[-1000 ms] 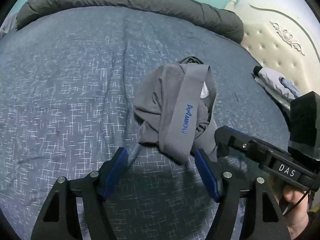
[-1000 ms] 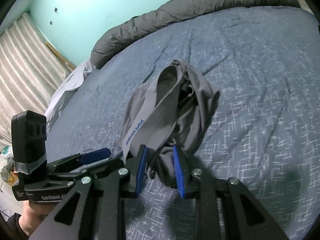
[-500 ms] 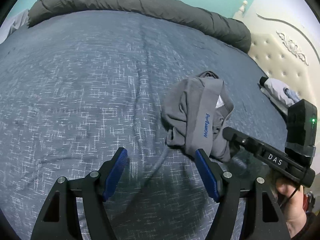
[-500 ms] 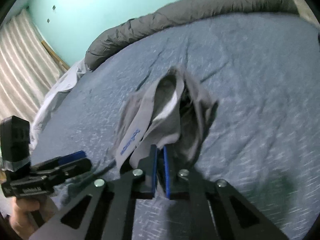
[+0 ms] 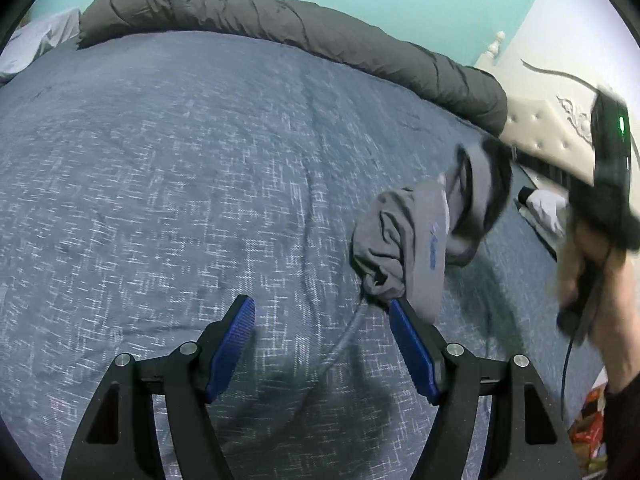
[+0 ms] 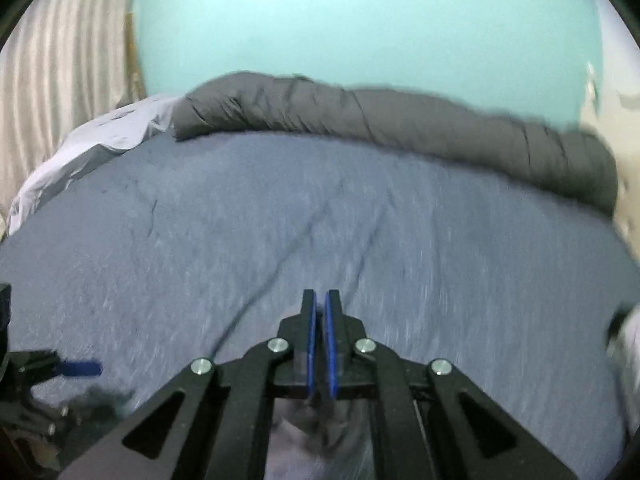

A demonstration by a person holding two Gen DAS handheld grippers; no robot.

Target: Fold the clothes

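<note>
Grey underwear with a blue-lettered waistband (image 5: pixel 416 236) hangs above the blue bedspread (image 5: pixel 200 184), lifted at its top by my right gripper (image 5: pixel 496 156), which is blurred in the left wrist view. In the right wrist view my right gripper (image 6: pixel 320 304) has its blue pads pressed together, and grey cloth (image 6: pixel 316 440) hangs below it. My left gripper (image 5: pixel 320 344) is open and empty, low over the bed, just left of the hanging garment's bottom edge.
A rolled dark grey duvet (image 5: pixel 304 36) lies along the far side of the bed. A cream tufted headboard (image 5: pixel 548 132) is at the right, with folded light clothes (image 5: pixel 544 208) before it. A white sheet (image 6: pixel 92 140) and curtain (image 6: pixel 60 60) are at the left.
My right gripper shut on the underwear and lifted it off the bed, up and to the right. My right wrist view tilted up toward the wall. My left gripper stayed open.
</note>
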